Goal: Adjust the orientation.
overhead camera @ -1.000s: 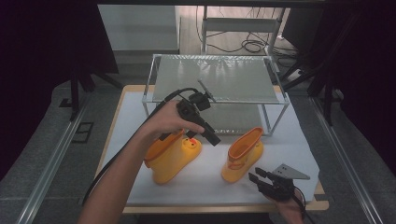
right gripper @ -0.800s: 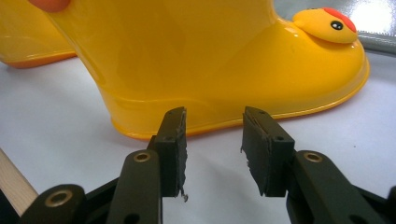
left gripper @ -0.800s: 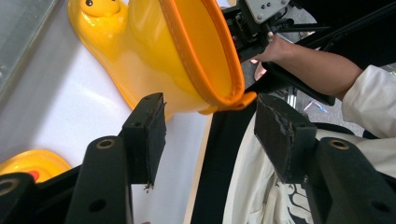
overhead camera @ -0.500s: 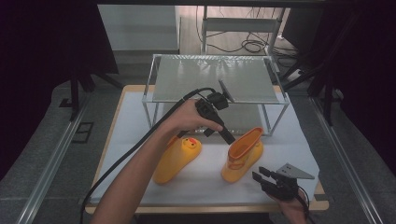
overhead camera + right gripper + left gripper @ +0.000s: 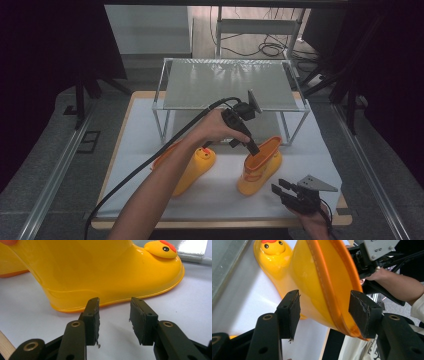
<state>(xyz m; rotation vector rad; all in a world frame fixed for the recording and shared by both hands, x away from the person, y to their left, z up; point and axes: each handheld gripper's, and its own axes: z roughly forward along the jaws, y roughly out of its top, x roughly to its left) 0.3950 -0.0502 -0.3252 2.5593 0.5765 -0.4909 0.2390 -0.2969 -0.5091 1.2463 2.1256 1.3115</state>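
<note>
Two yellow duck rain boots rest on the white sheet. One boot (image 5: 186,172) lies on its side at the left; the other boot (image 5: 260,170) stands upright at the right. My left gripper (image 5: 253,149) dips into the upright boot's top, open, and its jaws straddle the orange rim (image 5: 329,290) without squeezing it. That boot's duck face (image 5: 272,246) shows beyond. My right gripper (image 5: 279,186) sits low at the front right, open and empty, and points at the boot's sole edge (image 5: 112,298) from a short way off (image 5: 113,322).
A metal-framed rack with a mesh top (image 5: 230,82) stands at the back of the table. The white sheet (image 5: 135,150) covers a wooden board. The left gripper's black cable (image 5: 150,162) trails toward the front left edge.
My left hand has moved right and down, from above the lying boot to the upright boot's opening. The right gripper has stayed put.
</note>
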